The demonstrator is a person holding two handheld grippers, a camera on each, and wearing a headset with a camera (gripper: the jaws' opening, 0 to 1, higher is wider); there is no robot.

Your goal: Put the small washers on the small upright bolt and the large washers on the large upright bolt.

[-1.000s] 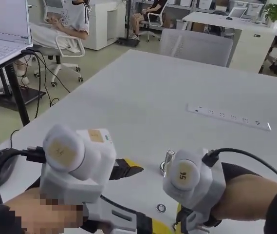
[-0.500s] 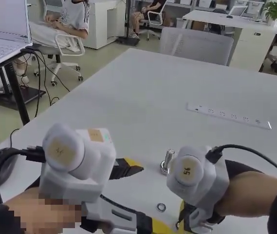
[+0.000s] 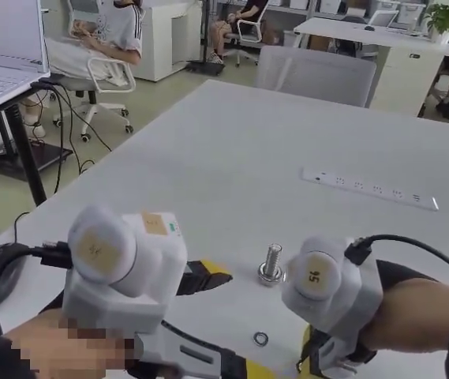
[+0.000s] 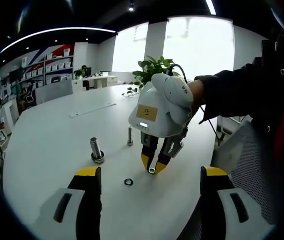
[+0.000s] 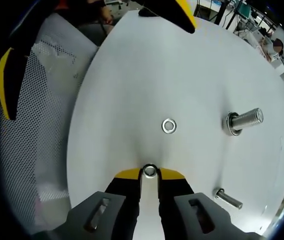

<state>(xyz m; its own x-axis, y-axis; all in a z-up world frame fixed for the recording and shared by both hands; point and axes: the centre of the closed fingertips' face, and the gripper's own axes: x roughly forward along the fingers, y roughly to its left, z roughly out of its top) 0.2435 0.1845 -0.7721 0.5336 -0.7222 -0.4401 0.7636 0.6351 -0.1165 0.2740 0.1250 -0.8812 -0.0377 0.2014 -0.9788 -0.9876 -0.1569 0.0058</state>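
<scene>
Relative to the large bolt (image 3: pixel 271 263), the right gripper (image 5: pixel 150 175) now lies farther right in the head view, so that the bolt, half covered by the gripper a second ago, stands in full sight.

Right gripper: the yellow-tipped black jaws are drawn almost together and pinch the held washer (image 4: pixel 152 170) by its rim. The ring's open face is turned toward the right gripper view's camera. In the left gripper view the jaws point down at the counter (image 3: pixel 232 158); whether the tips touch it cannot be told.

Left gripper (image 4: pixel 150 197): jaws spread wide, nothing between them, aimed across the counter at the right gripper.

Loose washer (image 5: pixel 169 125): a thin, bright metal ring lying flat on the counter, near the right gripper's tips and apart from both bolts.

Large bolt: bright metal with a threaded shank, long axis upright, and a wider ring-like base resting on the counter. Whether that base includes a washer cannot be told.

Small bolt (image 4: pixel 130 136): slimmer, also upright, standing near the large bolt and somewhat beyond it as seen from the left gripper.

Counter: white, smooth, matte, with a rounded edge.

Power strip (image 3: pixel 370 189): long, flat, white, lying well beyond the bolts.
</scene>
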